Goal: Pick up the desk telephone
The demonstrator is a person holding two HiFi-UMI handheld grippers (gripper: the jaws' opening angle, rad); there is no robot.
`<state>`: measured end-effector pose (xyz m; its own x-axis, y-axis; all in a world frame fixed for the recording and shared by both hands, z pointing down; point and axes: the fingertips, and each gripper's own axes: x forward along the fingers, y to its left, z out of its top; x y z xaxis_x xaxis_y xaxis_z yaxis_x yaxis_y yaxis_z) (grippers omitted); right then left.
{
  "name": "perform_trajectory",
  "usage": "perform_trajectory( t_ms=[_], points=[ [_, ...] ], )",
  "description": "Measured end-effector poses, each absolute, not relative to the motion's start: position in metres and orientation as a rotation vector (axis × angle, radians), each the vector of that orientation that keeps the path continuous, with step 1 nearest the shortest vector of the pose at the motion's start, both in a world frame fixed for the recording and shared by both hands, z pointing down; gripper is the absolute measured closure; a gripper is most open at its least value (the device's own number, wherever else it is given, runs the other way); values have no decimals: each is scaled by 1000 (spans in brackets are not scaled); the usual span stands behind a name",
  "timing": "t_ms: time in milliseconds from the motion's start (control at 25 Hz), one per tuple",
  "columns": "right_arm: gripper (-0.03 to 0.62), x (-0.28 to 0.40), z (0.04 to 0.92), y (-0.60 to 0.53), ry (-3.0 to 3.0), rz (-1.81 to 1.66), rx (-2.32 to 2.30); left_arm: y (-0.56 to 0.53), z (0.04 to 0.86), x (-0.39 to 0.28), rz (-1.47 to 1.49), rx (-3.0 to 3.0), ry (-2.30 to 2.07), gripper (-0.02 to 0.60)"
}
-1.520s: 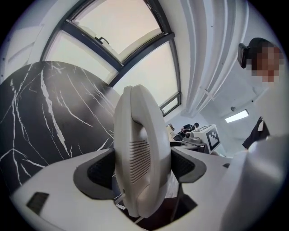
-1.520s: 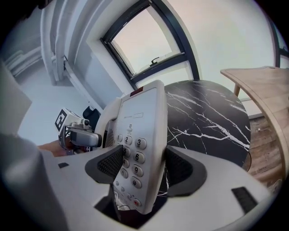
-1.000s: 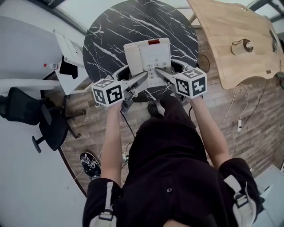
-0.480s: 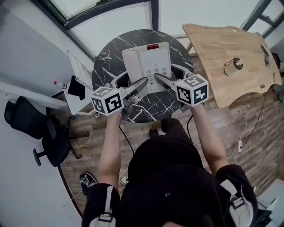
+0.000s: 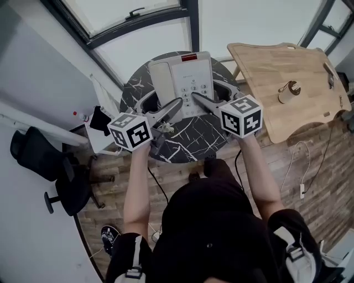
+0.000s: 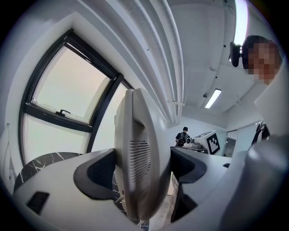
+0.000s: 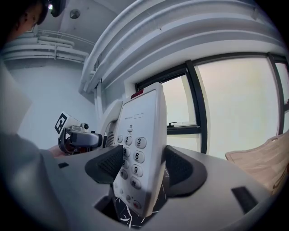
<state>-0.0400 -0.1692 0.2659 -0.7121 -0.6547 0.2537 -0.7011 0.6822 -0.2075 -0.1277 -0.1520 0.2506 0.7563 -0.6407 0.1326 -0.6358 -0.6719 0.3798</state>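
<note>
The white desk telephone (image 5: 185,80) hangs above the round black marble table (image 5: 138,91), held from both sides. My left gripper (image 5: 167,97) is shut on its handset side, and the left gripper view shows the pale handset (image 6: 140,158) edge-on between the dark pads of that gripper (image 6: 142,173). My right gripper (image 5: 207,91) is shut on the keypad side. In the right gripper view the telephone's keypad (image 7: 137,153) stands tilted between the pads of the right gripper (image 7: 142,169), with the left gripper (image 7: 74,135) behind it.
A wooden desk top (image 5: 282,66) with a small roll (image 5: 289,89) lies to the right of the table. A black office chair (image 5: 38,160) stands at the left, and a white cable (image 5: 301,166) trails on the brick floor. A dark-framed window (image 5: 155,16) is beyond the table.
Both grippers have risen with the telephone, which has come up off the marble table and now reaches past the table's far edge in the head view.
</note>
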Motion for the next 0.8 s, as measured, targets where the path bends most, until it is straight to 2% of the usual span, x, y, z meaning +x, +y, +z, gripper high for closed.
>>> perform_trajectory(
  t_ms=[800],
  points=[
    [284,-35,228,-171,-2789,338,1183,-155,212,-123,-11,2640,-969,195]
  ],
)
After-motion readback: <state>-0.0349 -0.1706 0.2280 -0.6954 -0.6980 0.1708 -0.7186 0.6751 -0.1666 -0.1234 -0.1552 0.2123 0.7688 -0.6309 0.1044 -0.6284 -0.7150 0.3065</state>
